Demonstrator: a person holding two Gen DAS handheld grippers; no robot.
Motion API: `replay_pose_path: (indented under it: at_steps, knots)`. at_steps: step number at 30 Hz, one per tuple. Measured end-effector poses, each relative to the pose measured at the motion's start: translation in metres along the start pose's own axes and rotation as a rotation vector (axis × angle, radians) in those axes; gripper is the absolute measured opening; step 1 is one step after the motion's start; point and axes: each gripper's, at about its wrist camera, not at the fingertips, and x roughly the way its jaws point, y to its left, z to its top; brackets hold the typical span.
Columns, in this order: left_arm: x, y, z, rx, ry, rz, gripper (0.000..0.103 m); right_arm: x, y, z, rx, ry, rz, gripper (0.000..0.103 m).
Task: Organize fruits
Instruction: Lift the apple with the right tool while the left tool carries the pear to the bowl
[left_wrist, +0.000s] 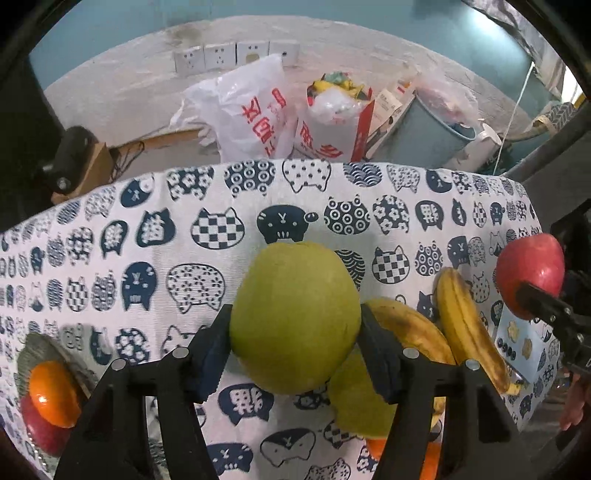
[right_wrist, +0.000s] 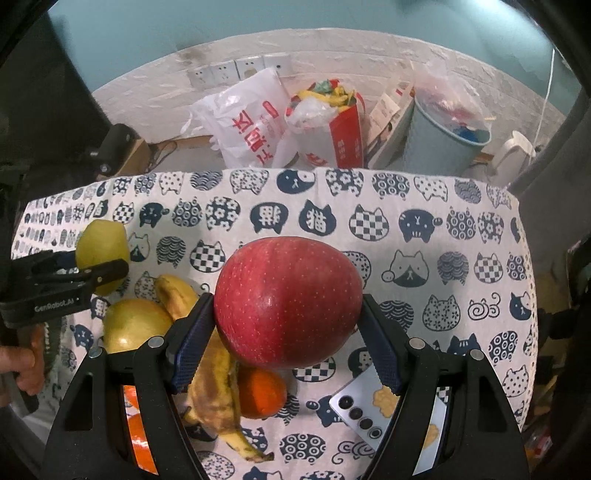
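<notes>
Where cloth (right_wrist: 443, 206) lies bare, red apple (right_wrist: 288, 301) aloft, far edge near.

A: so both fisheyes are sitting right behind their fingers, looking steeply down at the cat-print white tablecloth (left_wrist: 155, 236), super close.

B: yep, and they're both catching the yellow bananas (right_wrist: 207, 354), plus each other's gripper at the edge.
</notes>
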Motion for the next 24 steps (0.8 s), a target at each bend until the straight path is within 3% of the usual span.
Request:
replay_pose_path:
  at_steps: [24]
  knots:
    - [-0.107,0.012,-0.035,0.014,-0.161,-0.009,0.066,-0.071,0.078,0.012,-0.129,-0.157,0.087,0.077]
